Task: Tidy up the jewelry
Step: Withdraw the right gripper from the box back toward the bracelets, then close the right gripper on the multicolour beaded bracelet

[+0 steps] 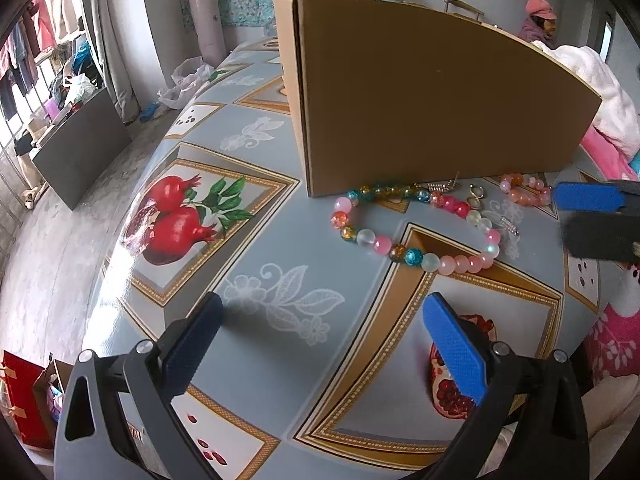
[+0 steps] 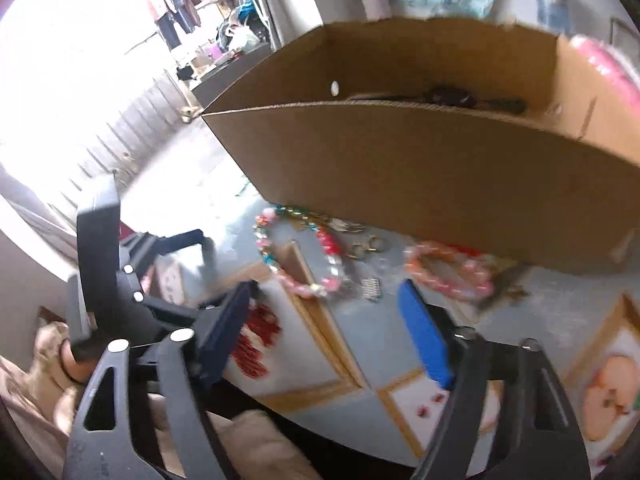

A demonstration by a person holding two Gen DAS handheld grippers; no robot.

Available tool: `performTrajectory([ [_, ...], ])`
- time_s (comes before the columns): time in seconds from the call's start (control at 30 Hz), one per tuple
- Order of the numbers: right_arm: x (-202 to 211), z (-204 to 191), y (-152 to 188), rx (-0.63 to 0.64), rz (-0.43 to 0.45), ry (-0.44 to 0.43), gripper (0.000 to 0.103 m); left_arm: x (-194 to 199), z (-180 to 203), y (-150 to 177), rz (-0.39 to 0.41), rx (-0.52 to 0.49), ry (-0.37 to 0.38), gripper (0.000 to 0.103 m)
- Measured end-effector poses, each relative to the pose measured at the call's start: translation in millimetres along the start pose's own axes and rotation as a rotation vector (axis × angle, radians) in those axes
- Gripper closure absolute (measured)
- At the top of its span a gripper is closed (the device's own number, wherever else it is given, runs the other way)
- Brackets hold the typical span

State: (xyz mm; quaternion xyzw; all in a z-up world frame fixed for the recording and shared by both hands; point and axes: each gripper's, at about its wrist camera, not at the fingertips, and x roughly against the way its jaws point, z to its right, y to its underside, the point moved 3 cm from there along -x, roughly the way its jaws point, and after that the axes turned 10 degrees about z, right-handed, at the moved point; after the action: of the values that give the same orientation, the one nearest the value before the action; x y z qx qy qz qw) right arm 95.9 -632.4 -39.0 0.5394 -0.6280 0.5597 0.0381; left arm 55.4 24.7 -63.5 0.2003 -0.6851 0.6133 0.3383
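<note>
- Left wrist view: left gripper [image 1: 320, 344] gapes wide, empty; bead necklace [image 1: 416, 228] lies at one o'clock beside cardboard box [image 1: 440, 104].
- Right gripper [image 2: 326, 334] stands part open, empty.
- No writing readable.

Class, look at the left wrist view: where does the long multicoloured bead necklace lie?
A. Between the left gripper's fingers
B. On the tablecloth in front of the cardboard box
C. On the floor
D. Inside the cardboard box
B: the bead necklace lies looped on the patterned tablecloth, just in front of the cardboard box.
</note>
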Motion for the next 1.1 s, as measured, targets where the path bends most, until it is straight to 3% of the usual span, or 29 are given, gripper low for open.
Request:
performTrajectory([
  [0.1,-11.9,-0.8,-1.5,-0.023,-0.023,-0.014,0.059,0.9,-0.2,0.2,0.008,-0.003,0.012,0.005],
  [0.43,-28.9,-4.4,-2.5,0.019,-0.073,0.059,0.076,7.3,-6.3,0.3,0.053,0.029,0.074,0.006],
  [0.67,-37.9,-9.1,1.2,0.079,-0.105,0.122,0.083,11.8,-14.0,-3.1,0.093,0.091,0.121,0.018],
  [0.8,-40.0,-11.7,2.2,0.130,-0.104,0.158,0.094,14.5,-17.5,-4.5,0.110,0.128,0.154,0.027],
  [1.1,-43.6,-34.9,14.6,0.241,-0.101,0.166,0.096,19.5,-15.1,-12.4,0.138,0.174,0.238,0.044],
])
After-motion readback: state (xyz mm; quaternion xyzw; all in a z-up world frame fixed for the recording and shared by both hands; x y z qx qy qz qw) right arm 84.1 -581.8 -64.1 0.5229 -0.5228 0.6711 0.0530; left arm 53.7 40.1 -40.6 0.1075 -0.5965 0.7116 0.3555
